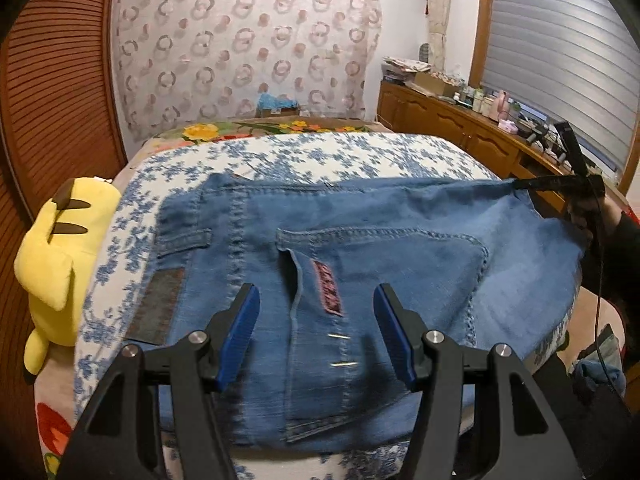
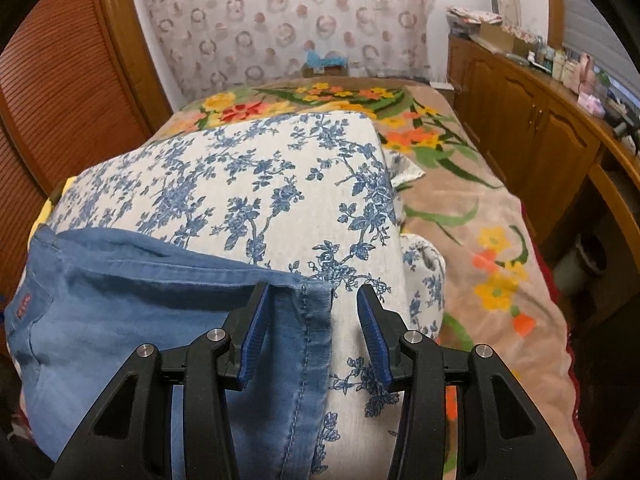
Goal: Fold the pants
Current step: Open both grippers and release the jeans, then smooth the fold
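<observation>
Left hand-held gripper (image 1: 316, 332) wide over blurred pants (image 1: 360, 240), right hand-held gripper (image 2: 312, 336) parted, hem between

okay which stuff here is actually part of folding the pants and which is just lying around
Part of the job: jeans, left gripper, right gripper.

Just lying about: yellow plush toy, floral blanket, clutter on the wooden cabinet.

You have a yellow plush toy (image 1: 52, 264) lying at the bed's left edge, beside the white cover with blue flowers (image 2: 256, 184). Under it lies a beige floral blanket (image 2: 472, 208). Wooden cabinets (image 2: 520, 120) with clutter on top run along the right; a patterned curtain (image 1: 244, 40) hangs behind.
</observation>
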{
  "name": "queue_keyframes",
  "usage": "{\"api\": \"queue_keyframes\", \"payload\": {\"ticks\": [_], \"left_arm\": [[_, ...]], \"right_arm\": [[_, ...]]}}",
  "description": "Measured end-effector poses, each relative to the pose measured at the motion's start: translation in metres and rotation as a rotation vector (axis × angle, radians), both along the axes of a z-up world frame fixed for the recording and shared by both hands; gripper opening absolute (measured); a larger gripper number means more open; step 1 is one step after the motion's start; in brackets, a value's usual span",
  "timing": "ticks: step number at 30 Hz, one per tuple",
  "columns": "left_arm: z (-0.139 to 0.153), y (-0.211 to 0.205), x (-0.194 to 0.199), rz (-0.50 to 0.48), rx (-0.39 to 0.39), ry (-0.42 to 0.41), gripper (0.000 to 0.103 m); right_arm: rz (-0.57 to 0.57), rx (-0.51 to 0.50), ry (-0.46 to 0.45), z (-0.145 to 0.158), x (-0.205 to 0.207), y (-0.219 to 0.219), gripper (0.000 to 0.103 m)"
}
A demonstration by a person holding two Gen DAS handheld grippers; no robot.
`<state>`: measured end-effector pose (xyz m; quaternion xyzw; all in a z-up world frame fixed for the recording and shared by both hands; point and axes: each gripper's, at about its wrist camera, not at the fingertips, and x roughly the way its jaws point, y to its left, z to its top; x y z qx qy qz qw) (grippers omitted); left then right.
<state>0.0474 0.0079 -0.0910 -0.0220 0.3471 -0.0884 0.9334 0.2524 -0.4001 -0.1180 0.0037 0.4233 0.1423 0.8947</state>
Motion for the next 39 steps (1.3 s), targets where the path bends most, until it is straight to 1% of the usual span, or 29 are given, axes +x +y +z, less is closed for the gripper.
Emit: {"api": "queue_keyframes", "payload": {"ticks": [2,3,4,5,6,7,9,12,14,17,18,19,21,23,25,26,28,30,34,39], "left_arm": [[-0.004,-0.005,0.001,-0.010,0.001,0.010,0.059],[-0.006,-0.007,0.001,-0.014,0.003,0.015,0.059],[-0.007,-0.009,0.001,-0.017,0.004,0.019,0.059],[-0.009,-0.010,0.002,-0.018,0.005,0.021,0.059],[-0.009,-0.011,0.001,-0.020,0.005,0.024,0.059],[-0.010,-0.012,0.001,-0.021,0.005,0.026,0.059],[-0.010,-0.012,0.001,-0.019,0.004,0.027,0.059],[-0.009,-0.012,0.000,-0.017,-0.002,0.026,0.059],[-0.010,-0.013,-0.001,-0.020,-0.005,0.024,0.059],[-0.009,-0.018,-0.001,-0.029,-0.007,0.020,0.059],[-0.009,-0.019,-0.001,-0.030,-0.005,0.018,0.059],[-0.008,-0.021,-0.001,-0.031,-0.002,0.017,0.059],[-0.008,-0.024,0.001,-0.031,0.003,0.016,0.059],[-0.008,-0.026,0.002,-0.029,0.004,0.015,0.059],[-0.008,-0.027,0.004,-0.027,0.004,0.014,0.059],[-0.008,-0.027,0.004,-0.026,0.003,0.014,0.059],[-0.008,-0.027,0.005,-0.021,0.005,0.014,0.059],[-0.007,-0.028,0.005,-0.018,0.006,0.013,0.059],[-0.005,-0.029,0.004,-0.015,0.016,0.008,0.059],[-0.001,-0.033,0.003,-0.016,0.021,-0.001,0.059]], "right_arm": [[0.011,-0.007,0.009,-0.002,0.002,0.004,0.045],[0.016,-0.010,0.009,-0.002,0.002,0.005,0.039],[0.033,-0.011,0.009,-0.002,0.002,0.008,0.027],[0.041,-0.017,0.003,-0.001,0.001,0.009,0.022],[0.045,-0.025,-0.010,0.002,0.000,0.010,0.013],[0.048,-0.025,-0.026,0.004,-0.001,0.012,0.009],[0.034,-0.025,-0.089,0.015,-0.006,0.011,0.005],[-0.029,-0.040,-0.185,0.035,-0.011,0.012,0.005],[-0.039,-0.062,-0.199,0.040,-0.010,0.016,0.005],[-0.049,-0.101,-0.172,0.037,-0.006,0.022,0.005],[-0.055,-0.105,-0.162,0.035,-0.005,0.022,0.005],[-0.053,-0.097,-0.156,0.035,-0.006,0.021,0.009],[-0.058,-0.090,-0.154,0.035,-0.010,0.019,0.012],[-0.056,-0.073,-0.157,0.036,-0.021,0.015,0.018],[-0.053,-0.069,-0.162,0.037,-0.033,0.014,0.029],[-0.050,-0.070,-0.167,0.037,-0.041,0.014,0.031],[-0.040,-0.068,-0.174,0.037,-0.057,0.014,0.039],[-0.033,-0.067,-0.182,0.035,-0.073,0.014,0.043],[-0.028,-0.058,-0.182,0.027,-0.108,0.013,0.048],[-0.047,-0.026,-0.163,0.019,-0.135,0.006,0.052]]}}
